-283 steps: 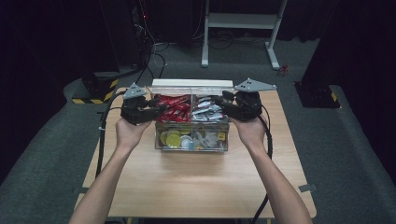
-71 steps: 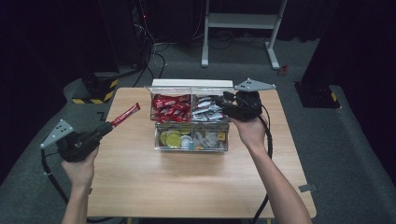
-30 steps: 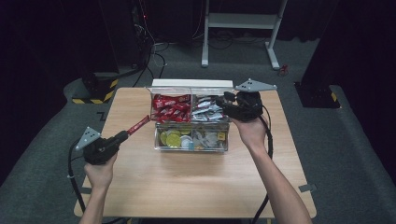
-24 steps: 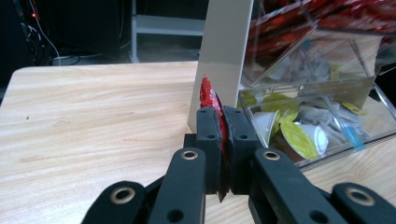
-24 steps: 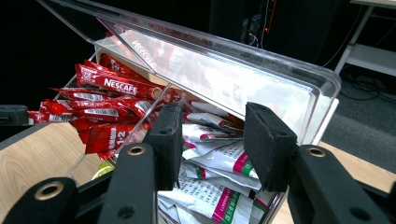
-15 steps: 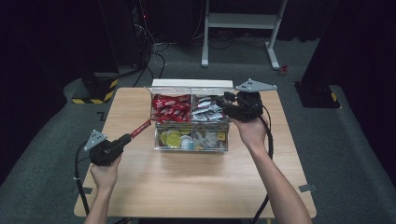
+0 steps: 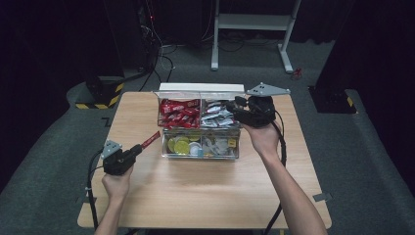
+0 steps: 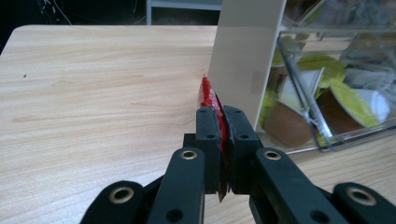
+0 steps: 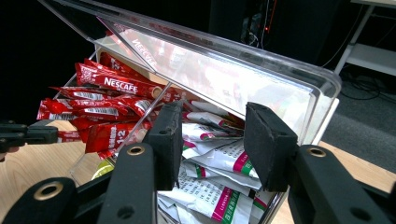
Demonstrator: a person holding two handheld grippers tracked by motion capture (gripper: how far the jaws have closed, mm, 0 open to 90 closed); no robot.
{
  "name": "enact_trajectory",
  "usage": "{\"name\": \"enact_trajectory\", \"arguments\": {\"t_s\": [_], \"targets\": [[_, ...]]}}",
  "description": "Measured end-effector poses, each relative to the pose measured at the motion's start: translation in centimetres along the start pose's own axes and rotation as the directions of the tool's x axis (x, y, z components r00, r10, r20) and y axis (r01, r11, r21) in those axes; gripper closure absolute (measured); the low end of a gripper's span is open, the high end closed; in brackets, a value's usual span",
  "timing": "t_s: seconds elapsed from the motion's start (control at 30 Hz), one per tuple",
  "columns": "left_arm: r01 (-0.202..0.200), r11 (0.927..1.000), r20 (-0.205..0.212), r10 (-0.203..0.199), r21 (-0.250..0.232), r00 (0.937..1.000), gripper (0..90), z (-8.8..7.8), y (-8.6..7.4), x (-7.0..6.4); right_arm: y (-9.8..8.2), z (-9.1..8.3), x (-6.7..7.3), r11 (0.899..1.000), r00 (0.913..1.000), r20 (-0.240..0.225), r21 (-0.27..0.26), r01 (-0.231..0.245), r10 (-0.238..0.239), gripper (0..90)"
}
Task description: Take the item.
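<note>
The left gripper has its fingers pinched together on a red sachet, the thin packet standing on edge between the pads with its free end poking out ahead of them. In the high view the same red sachet slants up and away from the fingertips toward the clear organiser box, its tip just short of the box's near-left corner. Held by one end like this, the packet stays stiff enough to be carried and laid flat, and the low hand over the bare counter suggests it is being brought down to be set on the wood beside the box rather than back in a compartment.

The right gripper sits at the far-right part of the box. Its fingers stand partly apart, straddling the edge of the raised transparent lid; I cannot tell for sure whether the pads press on the plastic. Just beyond and below those fingers lie white sachets, and to their left the pile of red sachets from which the held one matches. That hand looks posted there to keep the lid propped up and the light box from sliding while the other works.

Below the fingers, the near compartments hold round capsules
</note>
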State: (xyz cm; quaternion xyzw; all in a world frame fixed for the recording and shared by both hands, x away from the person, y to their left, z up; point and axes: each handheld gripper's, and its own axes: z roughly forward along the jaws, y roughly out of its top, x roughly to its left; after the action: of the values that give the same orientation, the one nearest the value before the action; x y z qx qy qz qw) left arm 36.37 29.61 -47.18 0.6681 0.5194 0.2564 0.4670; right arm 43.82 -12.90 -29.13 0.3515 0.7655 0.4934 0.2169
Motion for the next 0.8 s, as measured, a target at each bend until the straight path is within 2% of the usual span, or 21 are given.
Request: {"name": "enact_trajectory", "arguments": {"t_s": [0.2,0.5,0.6,0.8], "targets": [[0.013,0.9999,-0.018,-0.012,0.011,0.9998,85.5,0.6,-0.7,0.0,0.0,0.0,0.0,1.000,1.0000,0.000,0.001,0.003,-0.003,57.3],[-0.009,0.9983,-0.033,0.011,0.058,0.9994,84.9,1.4,-1.5,-0.1,0.1,0.0,-0.1,1.000,1.0000,0.001,0.006,-0.001,0.001,57.3],[-0.003,0.9984,-0.034,0.005,0.057,0.9994,84.9,1.5,-1.7,-0.2,0.1,0.0,-0.1,1.000,1.0000,0.001,0.007,-0.003,0.003,57.4],[-0.019,0.9970,-0.044,0.022,0.075,0.9988,84.5,1.7,-1.9,-0.3,0.1,0.0,-0.2,1.000,1.0000,-0.002,0.009,-0.001,0.001,57.4]]}}
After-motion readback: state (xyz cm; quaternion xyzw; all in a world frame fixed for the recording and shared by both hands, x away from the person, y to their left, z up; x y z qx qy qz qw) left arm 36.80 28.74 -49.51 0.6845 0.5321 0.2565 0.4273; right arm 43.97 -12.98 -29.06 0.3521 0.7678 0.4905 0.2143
